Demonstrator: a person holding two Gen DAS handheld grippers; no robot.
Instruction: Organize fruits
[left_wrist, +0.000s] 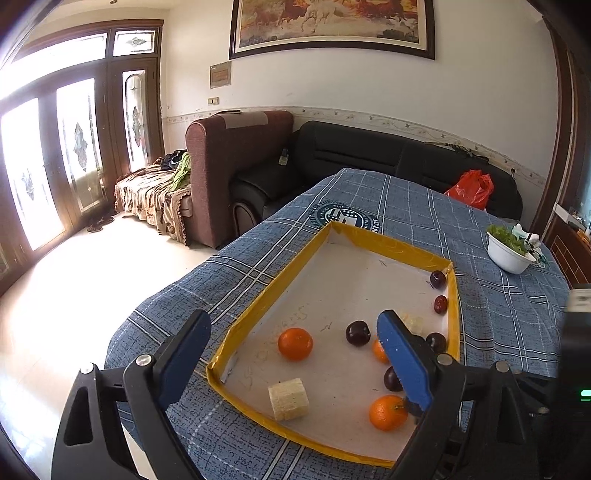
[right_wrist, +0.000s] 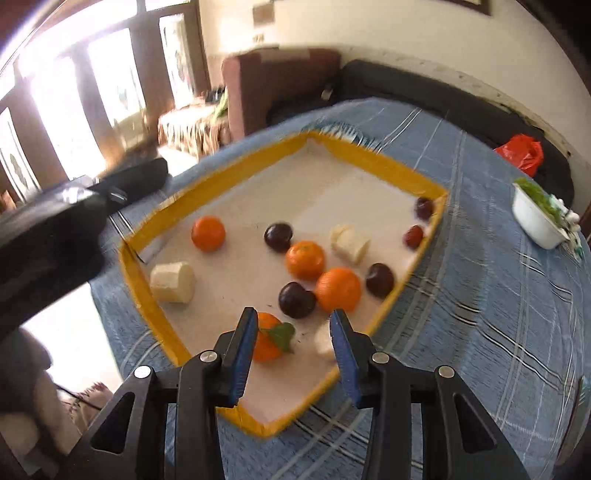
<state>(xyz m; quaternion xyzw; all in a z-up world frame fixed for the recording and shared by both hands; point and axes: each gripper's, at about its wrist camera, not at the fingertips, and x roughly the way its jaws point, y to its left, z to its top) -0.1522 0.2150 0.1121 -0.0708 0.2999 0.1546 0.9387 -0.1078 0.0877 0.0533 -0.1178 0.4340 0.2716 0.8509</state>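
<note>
A white tray with a yellow rim (left_wrist: 266, 295) (right_wrist: 162, 325) lies on the blue checked tablecloth. It holds several oranges (left_wrist: 294, 343) (right_wrist: 208, 233), dark plums (left_wrist: 357, 333) (right_wrist: 278, 236) and pale banana pieces (left_wrist: 288, 399) (right_wrist: 173, 282). My left gripper (left_wrist: 295, 332) is open and empty over the tray's near left part, its right finger in front of some fruit. My right gripper (right_wrist: 293, 321) is open and empty above the tray's near end, with a leafed orange (right_wrist: 267, 341) and a banana piece (right_wrist: 323, 341) between its fingers in view. The left gripper's body shows blurred at the left of the right wrist view (right_wrist: 55, 236).
A white bowl with greens (left_wrist: 509, 247) (right_wrist: 543, 218) stands on the table's right side. A red plastic bag (left_wrist: 472, 188) (right_wrist: 522, 153) lies beyond the far edge on a black sofa (left_wrist: 369, 155). The table's left edge drops to the floor.
</note>
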